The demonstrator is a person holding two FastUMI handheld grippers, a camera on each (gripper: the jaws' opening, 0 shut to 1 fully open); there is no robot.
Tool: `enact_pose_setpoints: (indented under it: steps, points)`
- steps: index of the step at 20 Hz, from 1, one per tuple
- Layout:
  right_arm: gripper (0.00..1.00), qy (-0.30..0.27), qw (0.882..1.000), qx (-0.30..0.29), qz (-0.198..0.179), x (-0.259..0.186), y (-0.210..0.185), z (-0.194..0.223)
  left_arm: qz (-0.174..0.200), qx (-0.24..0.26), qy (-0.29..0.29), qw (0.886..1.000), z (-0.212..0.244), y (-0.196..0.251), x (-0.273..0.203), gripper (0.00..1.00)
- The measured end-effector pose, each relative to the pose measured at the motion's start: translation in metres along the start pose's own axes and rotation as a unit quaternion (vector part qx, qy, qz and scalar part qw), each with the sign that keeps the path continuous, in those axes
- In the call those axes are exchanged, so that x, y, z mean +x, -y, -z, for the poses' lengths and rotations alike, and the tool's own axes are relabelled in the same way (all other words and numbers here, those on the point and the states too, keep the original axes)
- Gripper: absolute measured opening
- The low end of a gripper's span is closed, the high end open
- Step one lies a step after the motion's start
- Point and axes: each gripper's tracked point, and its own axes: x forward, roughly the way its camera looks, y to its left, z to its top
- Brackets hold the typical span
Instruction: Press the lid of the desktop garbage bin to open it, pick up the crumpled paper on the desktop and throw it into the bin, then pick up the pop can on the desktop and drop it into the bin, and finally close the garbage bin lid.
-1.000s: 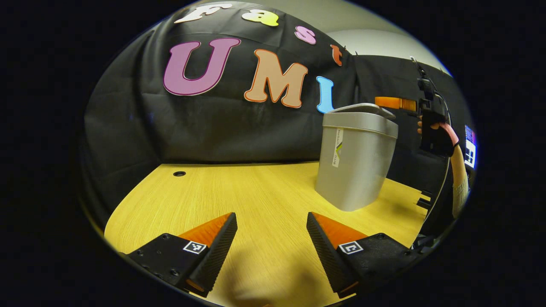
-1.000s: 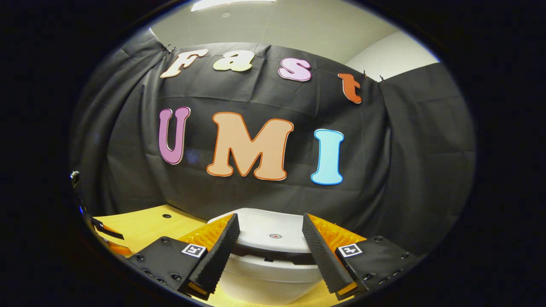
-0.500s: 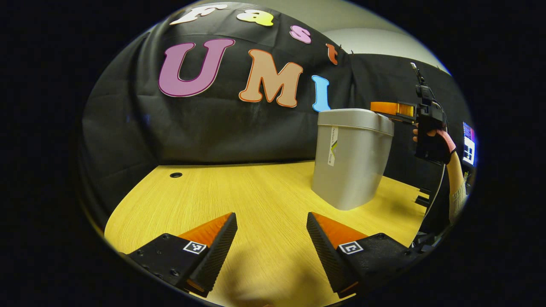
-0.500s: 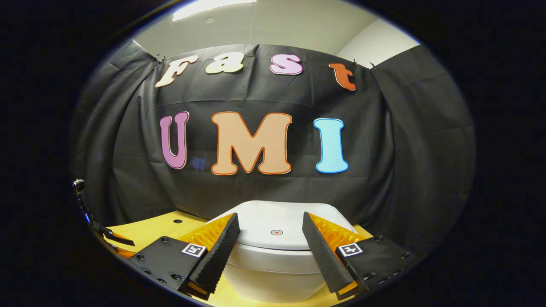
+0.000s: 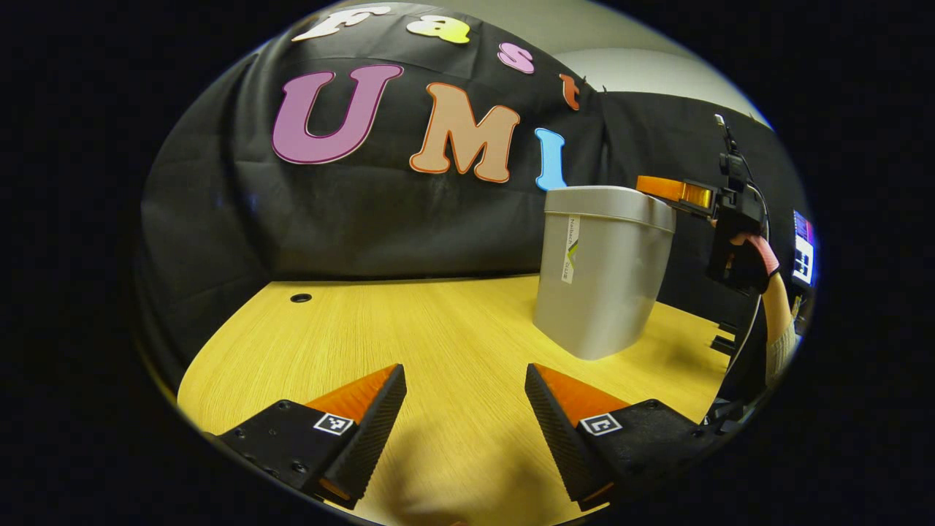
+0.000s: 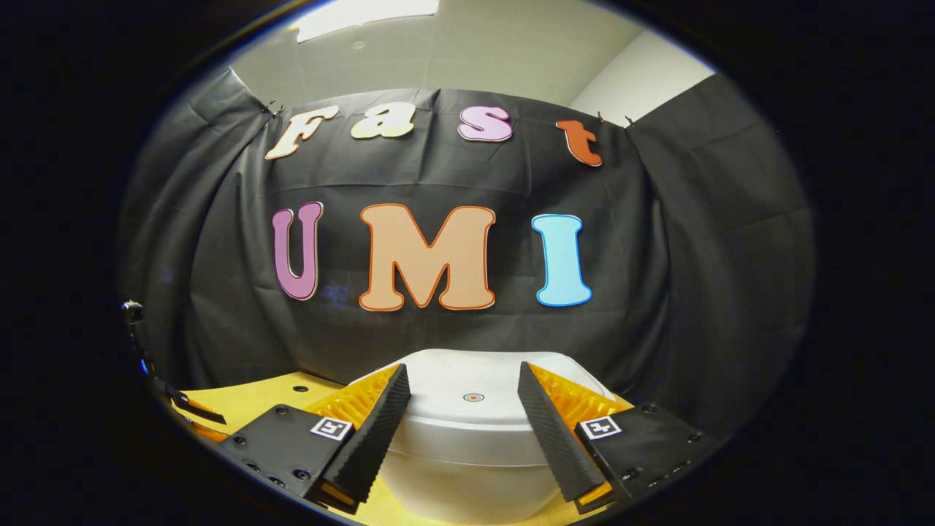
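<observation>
Yellow wood-grain desk (image 5: 409,321) carries the grey garbage bin (image 5: 599,277), standing upright toward its far right side with the lid (image 6: 475,387) down flat. Left gripper (image 5: 465,380) hovers low over bare desk, jaws spread with nothing between them. Right gripper (image 6: 464,380) sits just above the lid, fingers parted and holding nothing, a small red dot (image 6: 473,397) between them.

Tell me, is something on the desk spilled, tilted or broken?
Nothing stands out. The garbage bin stands upright on the desk with its lid flat and shut; both grippers are open, holding nothing.
</observation>
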Motion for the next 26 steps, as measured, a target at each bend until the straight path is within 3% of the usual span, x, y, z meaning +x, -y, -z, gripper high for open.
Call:
enact_pose_setpoints:
  steps: [14, 17, 18, 26]
  points:
    - [0.99, 0.006, 1.000, -0.004, -0.007, 0.002, 0.002, 0.000, 0.008, 0.006, -0.001, 1.000, 0.000, 0.009, 0.000, 0.96]
    - [0.94, 0.014, 1.000, -0.005, -0.003, -0.002, 0.002, -0.005, 0.005, 0.003, -0.003, 1.000, 0.000, 0.008, 0.000, 0.96]
    - [0.97, 0.020, 1.000, -0.005, -0.005, -0.006, 0.001, -0.008, 0.005, 0.003, -0.003, 1.000, 0.000, 0.008, 0.001, 0.96]
    - [0.97, 0.034, 0.998, 0.003, -0.044, -0.056, -0.028, 0.004, 0.001, 0.006, 0.007, 1.000, -0.006, 0.008, -0.001, 0.96]
